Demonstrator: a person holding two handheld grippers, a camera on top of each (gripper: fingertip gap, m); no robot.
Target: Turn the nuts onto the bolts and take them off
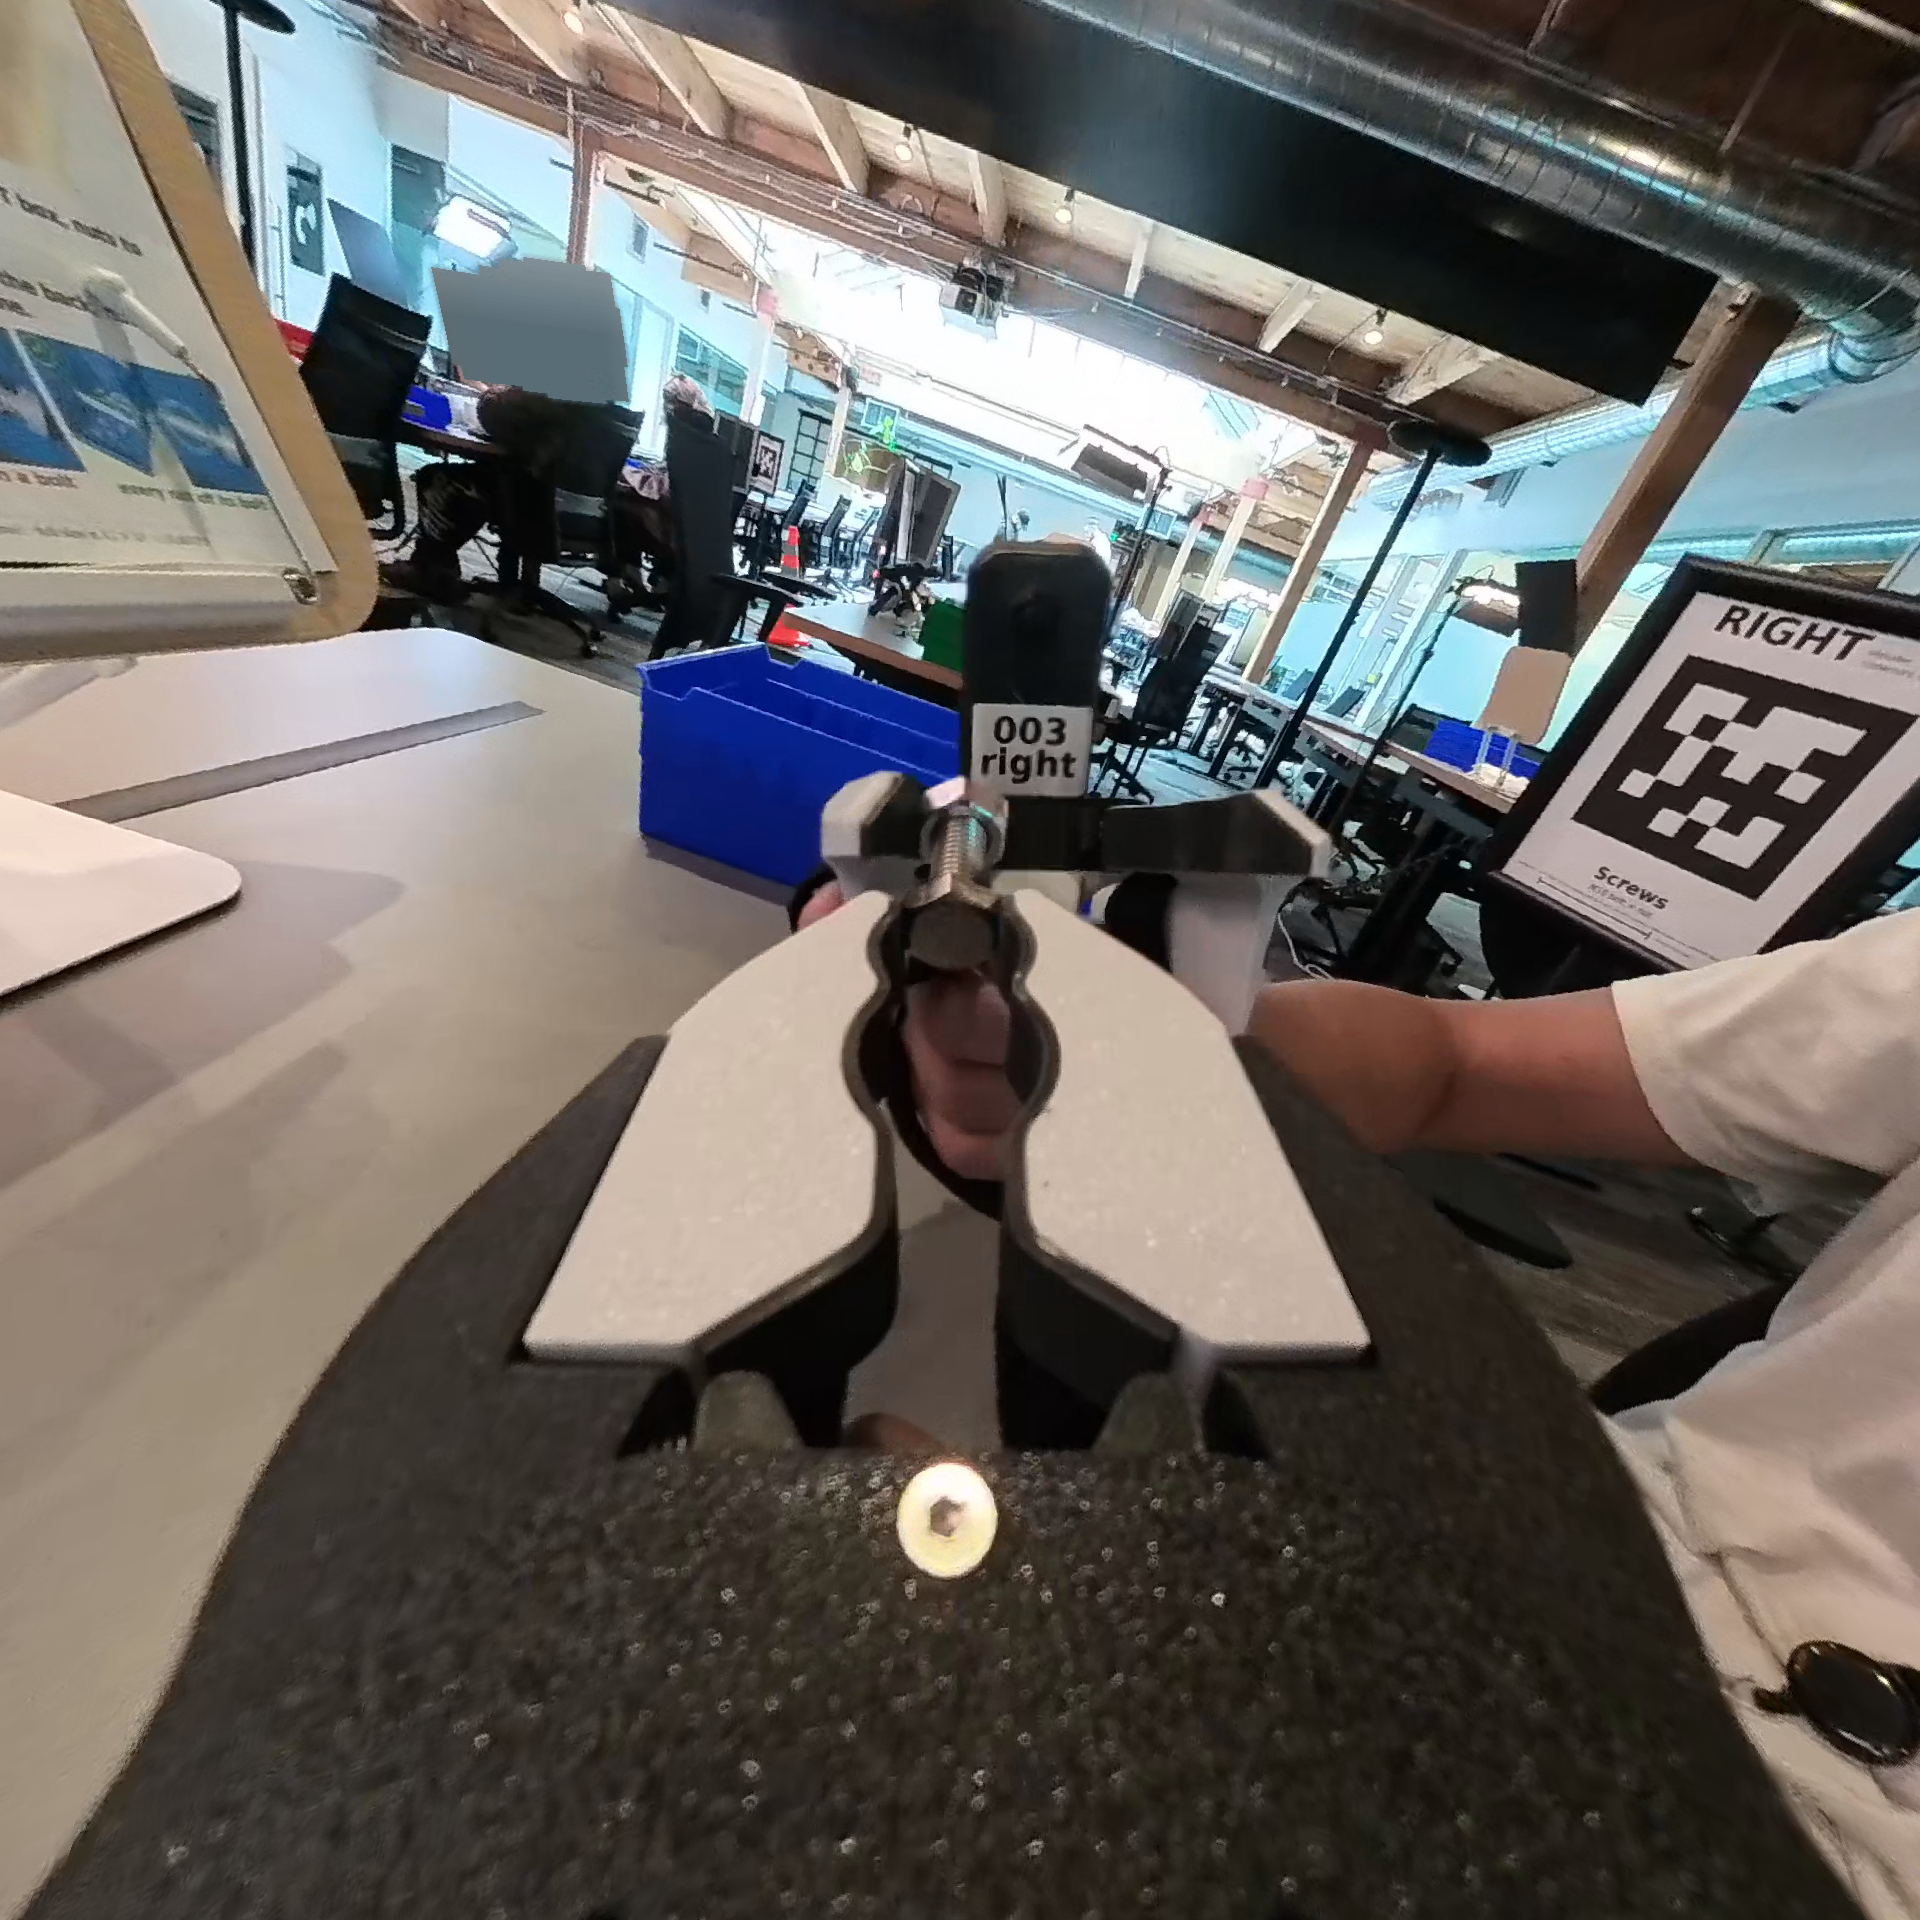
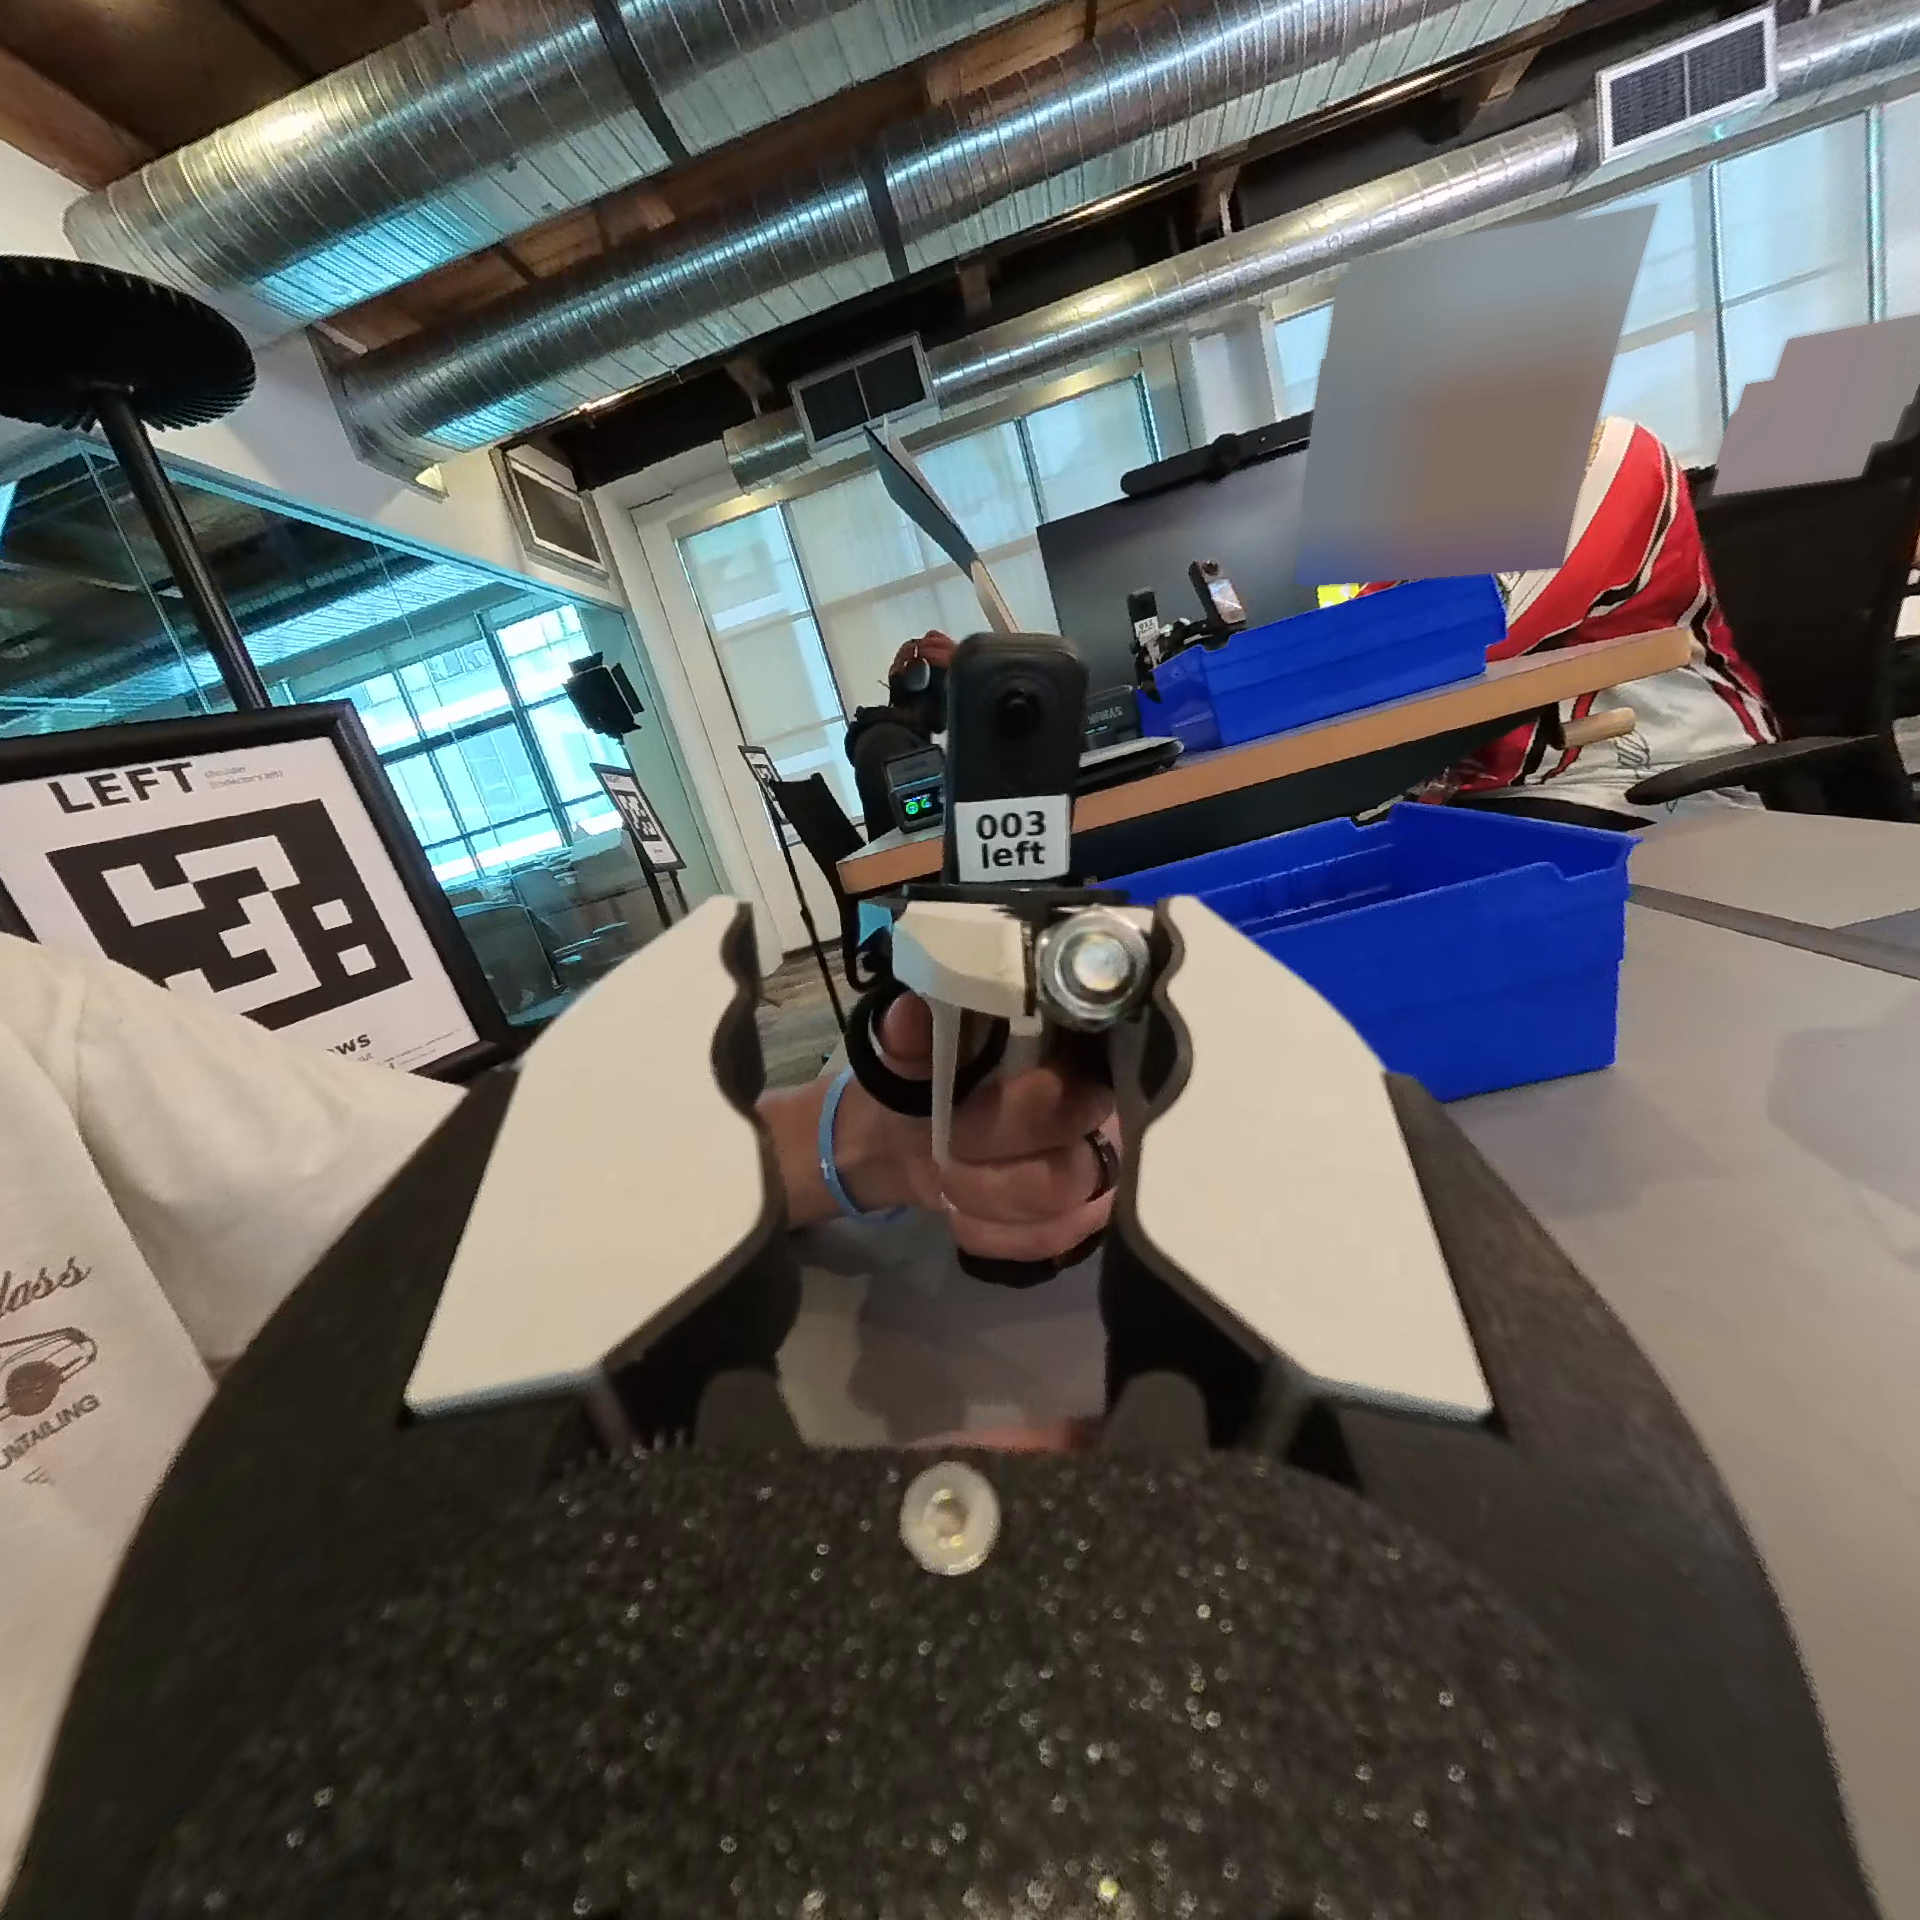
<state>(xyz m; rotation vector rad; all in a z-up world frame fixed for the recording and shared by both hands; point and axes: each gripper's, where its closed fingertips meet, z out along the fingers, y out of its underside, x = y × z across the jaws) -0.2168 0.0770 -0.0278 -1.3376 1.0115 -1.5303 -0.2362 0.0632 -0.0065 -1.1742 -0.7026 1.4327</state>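
A grey table [image 1: 343, 935] fills the foreground of an open office with exposed timber beams, silver ducting and tall windows; desks, black chairs and seated people recede behind it.

The 2 handheld grippers face each other above the table. The left gripper [image 1: 951, 935] has its jaws closed on the hex head of a steel bolt [image 1: 956, 883], whose threaded shank points away toward the right gripper [image 1: 1070, 831]. In the right wrist view the right gripper [image 2: 956, 966] has its jaws standing apart, with the bolt's tip and the nut [image 2: 1093, 968] on it lying just inside the right-hand finger; whether that finger touches the nut cannot be told. The left gripper [image 2: 997, 956] shows behind, end-on.

A bare hand [image 2: 1013, 1174] wearing a dark ring and a blue wristband holds the left gripper's handle; a forearm [image 1: 1382, 1060] in a white sleeve reaches in toward the right one.

A blue plastic bin [image 1: 790, 769] sits on the table beyond the grippers. 1 framed black-and-white marker card [image 1: 1745, 790] stands to the right of the left view, another [image 2: 223, 904] to the left of the right view. A clipboard with an instruction sheet [image 1: 135, 395] leans at the table's far left.
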